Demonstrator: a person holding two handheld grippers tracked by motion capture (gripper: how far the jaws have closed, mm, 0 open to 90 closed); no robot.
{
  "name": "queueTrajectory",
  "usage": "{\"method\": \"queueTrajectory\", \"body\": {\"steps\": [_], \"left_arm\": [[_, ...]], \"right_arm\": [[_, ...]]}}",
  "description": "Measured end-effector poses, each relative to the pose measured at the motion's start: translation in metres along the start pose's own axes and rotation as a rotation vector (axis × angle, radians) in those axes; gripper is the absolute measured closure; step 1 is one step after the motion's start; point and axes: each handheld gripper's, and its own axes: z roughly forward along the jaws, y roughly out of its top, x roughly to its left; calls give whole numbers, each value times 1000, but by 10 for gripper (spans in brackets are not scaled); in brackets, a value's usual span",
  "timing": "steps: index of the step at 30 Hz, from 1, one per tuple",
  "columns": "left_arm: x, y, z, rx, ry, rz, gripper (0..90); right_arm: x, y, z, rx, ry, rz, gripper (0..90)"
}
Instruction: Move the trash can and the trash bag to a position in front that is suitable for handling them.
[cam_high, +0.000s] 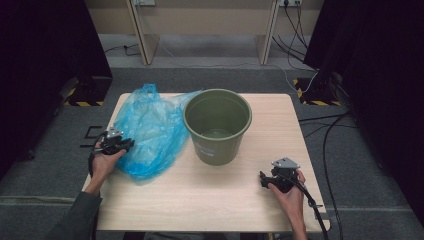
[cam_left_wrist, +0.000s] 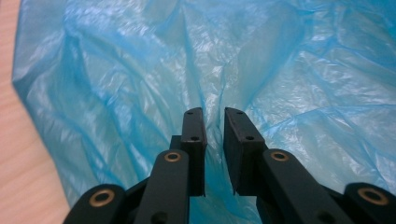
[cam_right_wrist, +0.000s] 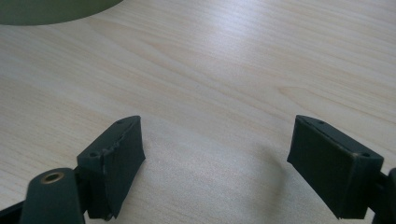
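Left hand-held gripper (cam_high: 120, 145) sits at the left edge of the pale wood-grain tabletop (cam_high: 210, 200) in the high view, its black jaws pushed into the near-left side of the crumpled, translucent blue plastic bag (cam_high: 150, 130). That bag lies spread across the left part of the tabletop, and its far right corner reaches the rim of the round olive-green plastic bucket (cam_high: 218, 125), which stands upright near the middle with nothing visible inside. The right hand-held gripper (cam_high: 266, 179) rests on bare wood near the front right, well apart from both bag and bucket, a black cable (cam_high: 312, 205) trailing back along the forearm. Grey carpeted floor (cam_high: 350, 165) surrounds the tabletop, with more cables to the right.

From the left gripper view, the left hand-held gripper (cam_left_wrist: 214, 114) has its jaws nearly together — only a narrow slot remains, and a fold of the blue plastic bag (cam_left_wrist: 116, 70) runs down into it, so the film appears pinched between the pads. Wrinkled film covers almost everything ahead; a strip of tabletop (cam_left_wrist: 18, 154) shows at the left.

From the right gripper view, the right hand-held gripper (cam_right_wrist: 217, 123) stands wide apart and empty over the bare tabletop (cam_right_wrist: 233, 60). The curved base of the olive-green bucket (cam_right_wrist: 51, 10) shows at the top left — nothing lies between it and the jaws.
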Motion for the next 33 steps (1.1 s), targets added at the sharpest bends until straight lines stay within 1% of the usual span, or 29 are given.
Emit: {"method": "queueTrajectory", "body": {"steps": [1,3,5,7,8,9,10,11,12,13,14,15,16,17,18,19,20,21,22,23,24,25,26,27,29,30,31,32,33], "left_arm": [[3,-3,-3,3,12,-8,782],[9,-12,-11,-1,15,-24,782],[10,-17,-18,5,9,-19,762],[7,-21,-28,-5,-1,-15,748],[5,-21,-31,-8,-9,-12,717],[3,-21,-36,-8,-22,4,625],[-1,-19,-39,-23,-34,8,625],[-7,-14,-46,-79,-54,11,474],[-7,-14,-46,-79,-54,11,426],[-11,-10,-51,-123,-75,4,426],[-15,-6,-55,-160,-98,-2,365],[-20,-4,-58,-188,-133,-1,311],[-27,-2,-59,-199,-169,-3,311],[-35,-1,-59,-186,-193,11,304],[-43,0,-58,-168,-211,36,274],[-58,0,-52,-122,-256,82,271],[-58,0,-52,-122,-256,82,264],[-68,-1,-46,-100,-282,108,259],[-82,-1,-37,-63,-286,173,275],[-86,-1,-33,-42,-273,212,322],[-86,-1,-33,-42,-273,212,390],[-90,-1,-28,-31,-273,229,495],[-92,-1,-25,-20,-278,237,495],[-95,-1,-19,-10,-282,234,561],[-98,1,-11,-4,-249,231,673],[-99,3,-7,-4,-225,227,673],[-99,7,-2,-8,-207,209,673],[-98,10,2,-24,-186,184,662],[-99,14,6,-23,-176,169,637]], "right_arm": [[0,0,0,0,0,0,180],[0,0,0,0,2,-7,181],[0,0,0,1,1,-3,180],[0,0,0,1,0,-1,181],[1,0,-1,1,1,-4,181],[0,0,0,1,2,-6,181],[0,0,0,1,2,-6,181],[0,0,0,2,-1,-1,181],[0,0,0,2,-1,-1,181],[0,0,0,2,-1,-1,181],[0,0,0,2,0,-6,181],[0,0,0,2,1,-7,181],[0,0,0,2,1,-7,181],[0,0,0,3,2,-2,180],[1,0,0,2,1,2,181],[1,0,0,0,2,-7,181],[1,0,0,0,2,-7,181],[1,0,0,0,4,-7,181],[1,0,0,0,3,-5,181],[1,0,0,1,0,-4,181],[1,0,0,1,1,-7,181],[1,0,-1,0,4,-10,181],[1,0,-1,0,4,-10,181],[1,0,-1,0,5,-11,181],[0,0,0,-2,3,0,180],[0,0,0,-2,3,-1,181],[0,0,0,-2,3,-1,181],[0,0,0,-1,5,-4,181],[0,0,0,0,4,0,181]]}}
